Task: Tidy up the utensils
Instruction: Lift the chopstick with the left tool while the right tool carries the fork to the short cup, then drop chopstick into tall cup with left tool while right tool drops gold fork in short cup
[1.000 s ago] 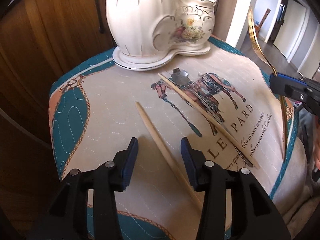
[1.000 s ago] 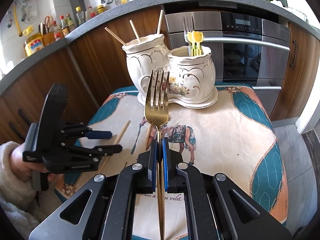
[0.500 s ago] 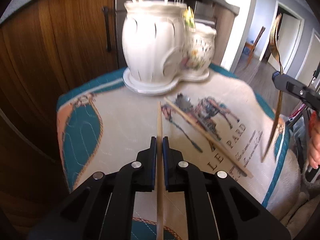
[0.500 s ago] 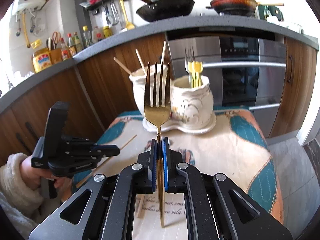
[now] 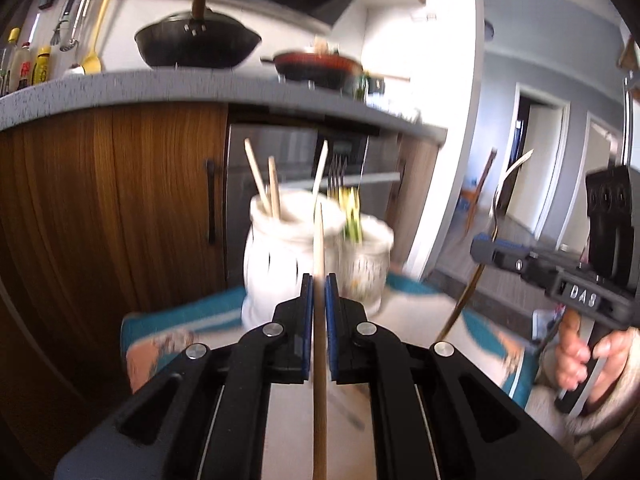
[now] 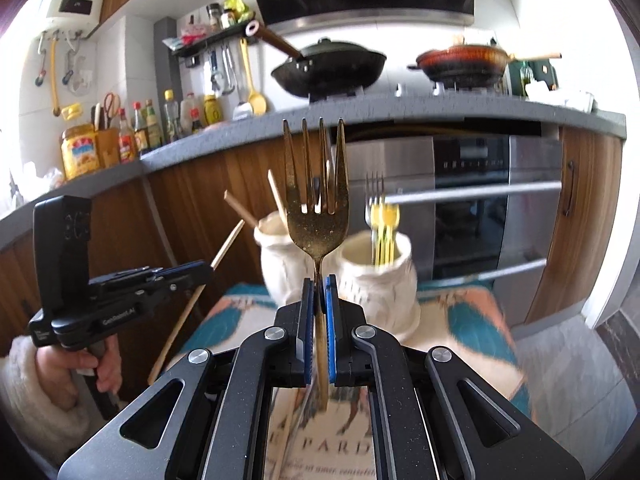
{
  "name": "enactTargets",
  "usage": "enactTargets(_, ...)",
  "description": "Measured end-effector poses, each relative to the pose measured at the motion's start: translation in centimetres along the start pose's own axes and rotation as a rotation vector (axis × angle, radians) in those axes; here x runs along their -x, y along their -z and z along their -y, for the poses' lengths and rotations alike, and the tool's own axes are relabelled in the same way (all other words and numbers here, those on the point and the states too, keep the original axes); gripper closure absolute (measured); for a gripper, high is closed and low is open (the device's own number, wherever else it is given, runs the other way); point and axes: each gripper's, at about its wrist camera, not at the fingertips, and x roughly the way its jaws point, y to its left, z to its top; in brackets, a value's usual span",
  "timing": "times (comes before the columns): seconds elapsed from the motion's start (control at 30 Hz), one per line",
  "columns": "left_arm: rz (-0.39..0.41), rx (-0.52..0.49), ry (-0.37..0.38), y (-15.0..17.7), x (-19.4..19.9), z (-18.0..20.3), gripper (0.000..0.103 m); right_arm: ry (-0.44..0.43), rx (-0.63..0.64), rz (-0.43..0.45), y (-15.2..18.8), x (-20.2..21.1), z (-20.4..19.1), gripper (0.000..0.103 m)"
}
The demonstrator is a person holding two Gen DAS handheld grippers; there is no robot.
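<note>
Left wrist view: left gripper [image 5: 319, 292] has just pinched a chopstick [image 5: 319, 344] and lifted it; right gripper [image 6: 319, 300] pinches a fork [image 6: 316, 200], both bound for the holder [image 6: 376, 280].

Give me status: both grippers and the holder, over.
Left gripper shut on chopstick. Right gripper shut on gold fork. Ceramic holder ahead, two compartments part filled. Nothing blocking.

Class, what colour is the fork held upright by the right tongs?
Gold fork, clearest in the right wrist view.
</note>
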Motion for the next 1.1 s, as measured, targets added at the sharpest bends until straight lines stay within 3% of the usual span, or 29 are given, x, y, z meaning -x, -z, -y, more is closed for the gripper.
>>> enactTargets(0.3, 0.257, -0.021, 0.022, -7.9, -1.3, 1.8, 0.097, 0.042, -0.011, 0.13, -6.5, -0.8, 1.7, 0.097)
enactTargets(0.53, 0.362, -0.042, -0.036, -12.1, -5.0, 2.5, 0.097, 0.073, -0.04, 0.205, -9.8, -3.2, 3.2, 0.097)
enactTargets(0.8, 0.353, -0.086, -0.123, -11.3, -9.5, 2.9, 0.097, 0.076, -0.051, 0.165, -8.9, -7.0, 4.5, 0.097)
enactTargets(1.1, 0.312, -0.087, -0.141, -9.3, -9.8, 2.2, 0.097, 0.088, -0.065, 0.078, -6.4, -9.2, 5.7, 0.097)
